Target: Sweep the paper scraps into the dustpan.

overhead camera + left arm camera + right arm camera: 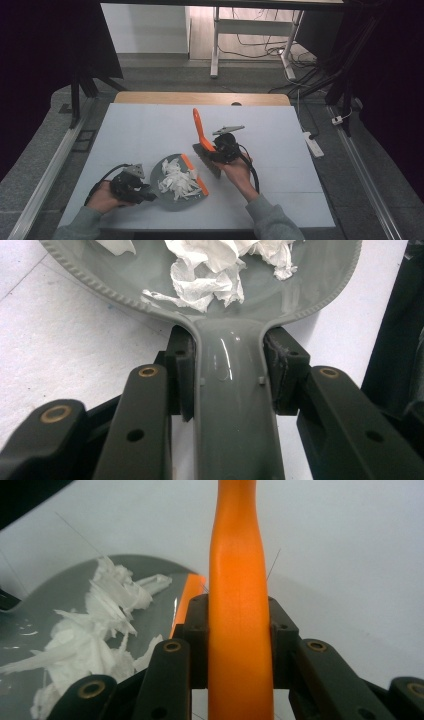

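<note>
While left tool [227, 375] clamps dustpan [230, 425] handle (paper scraps [177, 181] inside), right tool [239, 630] grips brush [238, 605].

Grey sleeves [270, 220] cover both forearms; each hand carries a black gripper [131, 186] with brass-ringed pivots [148, 372], a grey three-cornered top plate [228, 130] and a trailing black cable [254, 175]

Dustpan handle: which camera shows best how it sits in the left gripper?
The left gripper view: the grey dustpan handle runs straight between the left gripper pads, both pressing its sides. The high view shows that gripper at the dustpan rim, too small to judge contact. The right gripper view shows the pan's bowl, not the handle.
</note>
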Action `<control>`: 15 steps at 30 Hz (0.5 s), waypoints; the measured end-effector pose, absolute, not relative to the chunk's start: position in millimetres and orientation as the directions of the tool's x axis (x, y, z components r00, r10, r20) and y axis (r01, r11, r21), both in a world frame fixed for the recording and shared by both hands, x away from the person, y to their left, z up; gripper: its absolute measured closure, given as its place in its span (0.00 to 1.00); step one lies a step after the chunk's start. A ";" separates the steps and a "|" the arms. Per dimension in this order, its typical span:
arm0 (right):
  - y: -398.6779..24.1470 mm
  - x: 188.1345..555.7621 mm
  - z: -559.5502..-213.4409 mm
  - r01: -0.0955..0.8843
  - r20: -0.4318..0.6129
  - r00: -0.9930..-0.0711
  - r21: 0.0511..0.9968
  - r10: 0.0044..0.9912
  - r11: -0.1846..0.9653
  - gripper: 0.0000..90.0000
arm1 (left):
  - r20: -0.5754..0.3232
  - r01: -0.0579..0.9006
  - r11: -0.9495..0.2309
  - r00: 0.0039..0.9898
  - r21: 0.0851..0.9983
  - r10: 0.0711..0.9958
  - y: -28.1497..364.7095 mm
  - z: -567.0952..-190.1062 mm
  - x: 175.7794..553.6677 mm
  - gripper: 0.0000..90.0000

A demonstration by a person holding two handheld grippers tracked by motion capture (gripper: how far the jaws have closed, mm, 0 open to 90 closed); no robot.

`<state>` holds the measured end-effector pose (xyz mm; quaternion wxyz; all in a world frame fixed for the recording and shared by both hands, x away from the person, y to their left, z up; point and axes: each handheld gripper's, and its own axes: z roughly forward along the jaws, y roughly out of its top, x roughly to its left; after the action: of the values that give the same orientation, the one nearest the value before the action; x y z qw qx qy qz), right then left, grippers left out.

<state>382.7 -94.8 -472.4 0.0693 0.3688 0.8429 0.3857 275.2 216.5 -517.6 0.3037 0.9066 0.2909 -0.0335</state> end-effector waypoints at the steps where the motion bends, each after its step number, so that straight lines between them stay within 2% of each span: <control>1: -91.9 382.8 -475.2 0.573 0.168 -0.717 0.694 0.676 0.436 0.78 | -0.237 0.548 -0.646 0.829 0.531 0.507 216.0 -517.6 275.2 0.68; 9: -48.9 361.5 -481.5 0.521 0.170 -0.798 0.676 0.578 0.521 0.78 | -0.237 0.547 -0.647 0.829 0.531 0.506 213.9 -517.7 275.3 0.68; 12: -41.6 350.4 -470.7 0.501 0.205 -0.823 0.701 0.530 0.508 0.78 | -0.239 0.548 -0.647 0.828 0.530 0.507 213.9 -517.7 275.1 0.68; 15: -44.2 344.0 -455.0 0.473 0.197 -0.833 0.739 0.517 0.480 0.78 | -0.239 0.549 -0.647 0.828 0.530 0.507 213.9 -517.7 275.1 0.68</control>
<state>344.0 -44.2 -455.0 0.0263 0.2877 0.8597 0.4213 275.1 213.9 -517.7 0.3031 0.9068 0.2909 -0.0345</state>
